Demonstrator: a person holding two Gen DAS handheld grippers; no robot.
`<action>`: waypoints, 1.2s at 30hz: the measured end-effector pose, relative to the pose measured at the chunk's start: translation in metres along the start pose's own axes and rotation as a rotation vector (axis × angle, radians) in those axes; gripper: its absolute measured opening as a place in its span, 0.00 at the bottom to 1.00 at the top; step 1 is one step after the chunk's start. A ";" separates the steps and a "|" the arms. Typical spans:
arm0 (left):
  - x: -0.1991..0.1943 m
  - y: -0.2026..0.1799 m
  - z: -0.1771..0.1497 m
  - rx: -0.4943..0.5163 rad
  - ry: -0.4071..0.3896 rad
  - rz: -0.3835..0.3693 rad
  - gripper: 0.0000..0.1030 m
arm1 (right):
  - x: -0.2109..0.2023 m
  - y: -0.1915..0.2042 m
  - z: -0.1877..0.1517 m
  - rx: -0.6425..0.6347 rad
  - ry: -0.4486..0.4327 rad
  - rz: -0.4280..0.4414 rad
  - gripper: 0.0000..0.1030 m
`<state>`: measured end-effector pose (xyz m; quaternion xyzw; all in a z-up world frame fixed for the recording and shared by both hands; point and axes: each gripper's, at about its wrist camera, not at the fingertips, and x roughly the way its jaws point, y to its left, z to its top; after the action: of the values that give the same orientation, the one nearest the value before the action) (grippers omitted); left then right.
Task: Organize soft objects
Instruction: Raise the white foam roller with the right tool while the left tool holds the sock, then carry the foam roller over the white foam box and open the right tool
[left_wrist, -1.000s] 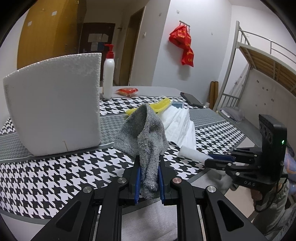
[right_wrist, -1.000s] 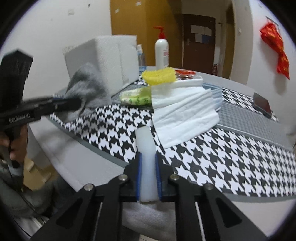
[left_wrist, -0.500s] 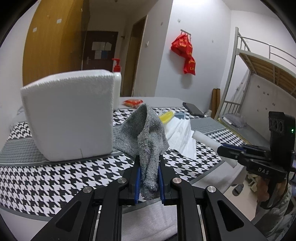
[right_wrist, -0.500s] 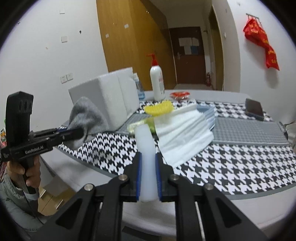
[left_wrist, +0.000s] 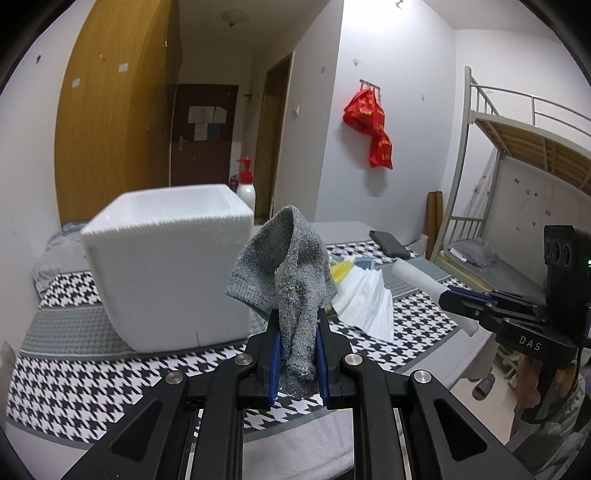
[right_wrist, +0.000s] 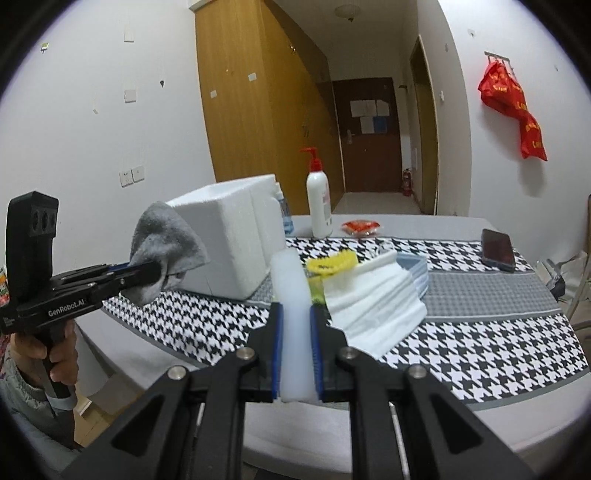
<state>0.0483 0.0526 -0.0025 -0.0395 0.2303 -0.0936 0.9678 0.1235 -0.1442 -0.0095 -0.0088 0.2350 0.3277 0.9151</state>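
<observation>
Left wrist view: the left gripper (left_wrist: 297, 345) fills the bottom centre of the frame, its blue pads clamped on a grey sock (left_wrist: 291, 280) whose loose upper part stands up and droops to the left. Behind the sock, in the left half of the frame, a white foam box (left_wrist: 166, 266) sits on the houndstooth cloth (left_wrist: 74, 373), with a pump bottle (left_wrist: 246, 184) showing above its far edge. At the right edge the right gripper (left_wrist: 448, 301) reaches in from a hand, closed on a white foam stick (left_wrist: 417, 277) that points toward the upper left. A folded white towel (left_wrist: 365, 299) lies on the cloth between the two tools. Right wrist view: the stick (right_wrist: 293, 306) stands nearly upright between the pads at bottom centre, held clear of the table. The towel (right_wrist: 373, 299) lies just right of it, a yellow item (right_wrist: 330, 263) behind it. A phone (right_wrist: 498, 244) rests at the right, well apart.
</observation>
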 end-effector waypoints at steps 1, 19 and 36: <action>-0.003 0.001 0.002 0.002 -0.004 0.004 0.17 | -0.001 0.002 0.003 0.000 -0.006 0.002 0.16; -0.050 0.027 0.035 0.036 -0.102 0.083 0.17 | -0.012 0.050 0.045 -0.013 -0.102 0.006 0.16; -0.067 0.061 0.042 0.010 -0.171 0.183 0.17 | 0.020 0.089 0.068 -0.088 -0.096 0.067 0.17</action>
<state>0.0183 0.1269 0.0570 -0.0213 0.1492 -0.0023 0.9886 0.1117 -0.0509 0.0547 -0.0256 0.1763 0.3682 0.9125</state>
